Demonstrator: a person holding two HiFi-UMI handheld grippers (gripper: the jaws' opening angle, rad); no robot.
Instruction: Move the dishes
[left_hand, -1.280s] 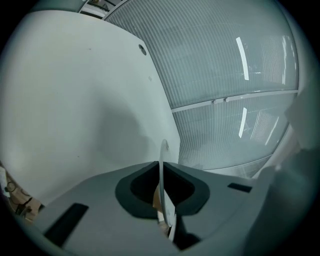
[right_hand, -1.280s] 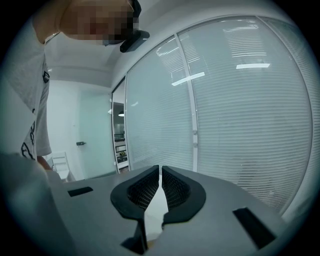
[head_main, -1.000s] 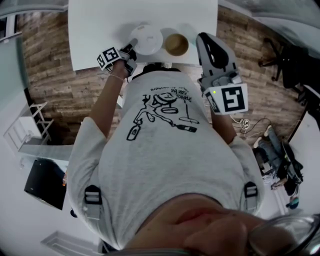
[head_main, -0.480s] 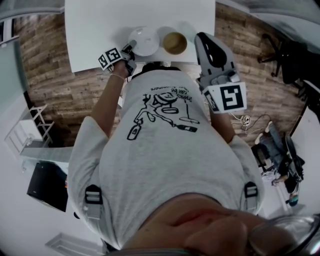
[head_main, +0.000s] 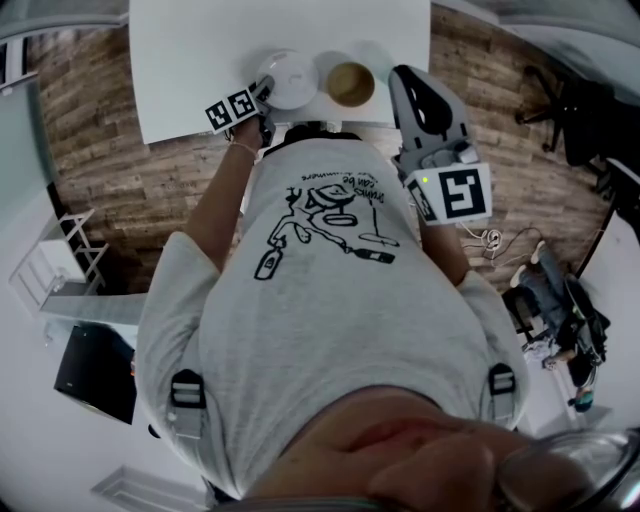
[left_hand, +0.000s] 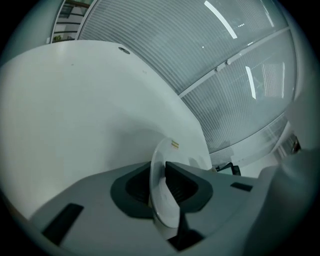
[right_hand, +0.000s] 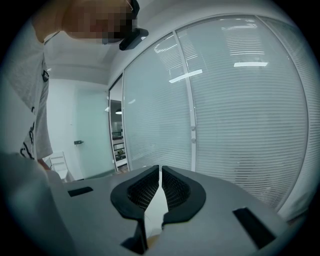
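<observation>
Lower and rolled since a second earlier, the left gripper (head_main: 262, 92) had its fingers just opening, the white plate (head_main: 292, 76) rim between them, seemingly no longer pinched. That plate lay on the desk (head_main: 200, 50) just beside a brown bowl (head_main: 351, 85). The right gripper (right_hand: 160, 172) hung off the desk, fingers closed on nothing.

Bright office room with a brown wood-plank floor (head_main: 110, 180) and glazed walls.
A white rectangular table (head_main: 200, 60) stands at the far side, with a black office chair (head_main: 560, 105) at the far right and a white open rack (head_main: 55, 265) on the left. Tall glass wall panels with horizontal blinds (right_hand: 240, 115) reflect long ceiling strip lights (right_hand: 250, 64). Left of the panels, a doorway (right_hand: 116, 140) opens on shelves.
</observation>
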